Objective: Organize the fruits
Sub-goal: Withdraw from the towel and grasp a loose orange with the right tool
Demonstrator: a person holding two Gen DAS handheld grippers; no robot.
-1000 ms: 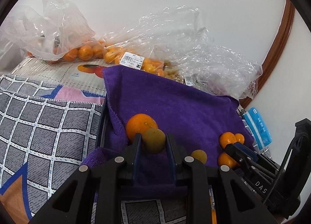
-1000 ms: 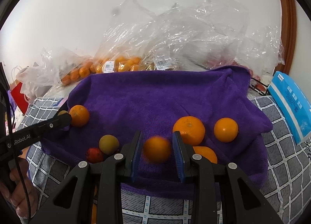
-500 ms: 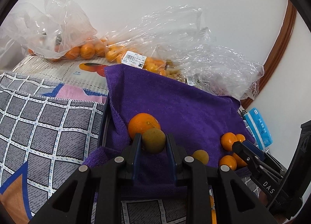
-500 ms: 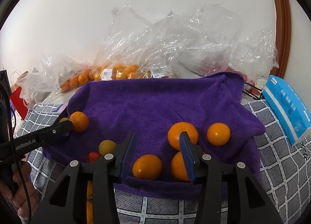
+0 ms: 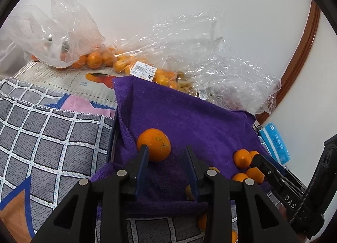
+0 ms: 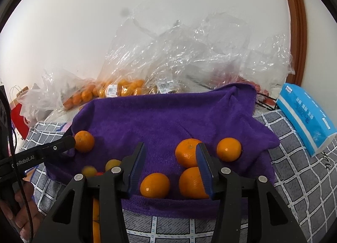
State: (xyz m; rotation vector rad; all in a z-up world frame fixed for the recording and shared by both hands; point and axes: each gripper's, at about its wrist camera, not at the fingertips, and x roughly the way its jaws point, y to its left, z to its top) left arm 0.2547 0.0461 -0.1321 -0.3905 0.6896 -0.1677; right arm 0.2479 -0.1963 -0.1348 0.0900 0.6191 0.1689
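Both your grippers stand apart and empty. Your right gripper (image 6: pixel 171 166) is nearer the loose orange (image 6: pixel 155 185), which lies at six o'clock between its fingertips on the purple towel (image 6: pixel 160 116); your left gripper (image 5: pixel 167 164) has a larger orange (image 5: pixel 153 144) at eleven o'clock.

The left gripper (image 5: pixel 166 154) stands with its jaws spread wide and nothing between them, its black fingers (image 5: pixel 141 165) lined with blue pads, reaching in over the near left part of the purple towel (image 5: pixel 189 116). From the right wrist view it enters from the left edge as a long black finger pointing inward, and part of the person's hand (image 6: pixel 12 213) grips its handle in the lower left corner. The right gripper (image 6: pixel 171 154) is likewise spread wide and holds nothing, poised over the towel's near edge. In the left wrist view it comes in from the lower right, angled toward the towel's near right part.
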